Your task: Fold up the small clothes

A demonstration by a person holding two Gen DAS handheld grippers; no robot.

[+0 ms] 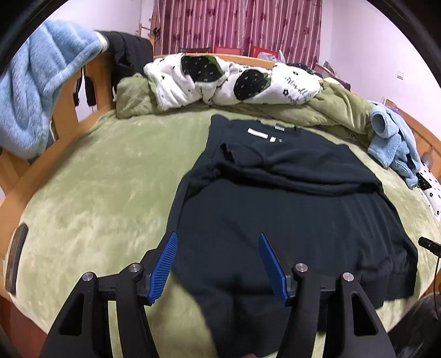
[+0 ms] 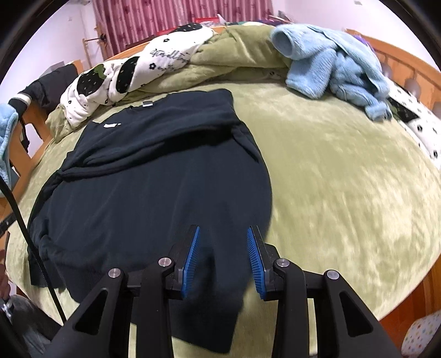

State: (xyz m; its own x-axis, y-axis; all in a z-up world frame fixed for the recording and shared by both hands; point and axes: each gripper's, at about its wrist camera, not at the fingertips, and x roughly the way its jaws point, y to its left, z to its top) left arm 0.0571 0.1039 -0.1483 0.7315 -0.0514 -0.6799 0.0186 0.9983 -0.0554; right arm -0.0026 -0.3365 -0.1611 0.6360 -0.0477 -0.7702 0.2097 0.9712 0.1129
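dark navy sweatshirt [image 1: 275,209] spread flat on a green plush bedspread [image 1: 96,179], filling the centre and right of the left wrist frame, collar toward the top, hem toward the bottom. sleeves folded across the chest, forming a thick band across the middle [image 2: 154,148]. small white marks below the collar, upper centre [image 1: 257,134].

left gripper [image 1: 216,236] at lower centre of its frame, blue ribbed pads [image 1: 162,270] spread well apart, nothing between them but the sweatshirt's lower left part seen beyond. whether touching the cloth or just above it: cannot tell.

right gripper [image 2: 223,230] at lower centre of its own frame, pads [image 2: 255,264] likewise apart, though narrower, straddling the lower right corner of the garment; a dark flap of hem hanging off the near edge of the bed at bottom centre. no clamping visible.

rumpled along the top of both frames: a white quilt with black strawberry print [image 1: 228,79] on bunched green blanket. light blue fleece garment [image 2: 336,66] heaped at upper right of the right wrist frame, well apart from the sweatshirt. another light blue fleece piece [image 1: 35,91] draped over the wooden bed frame [image 1: 99,79] at upper left of the left wrist frame. pink striped curtain [image 1: 237,26] at top centre.
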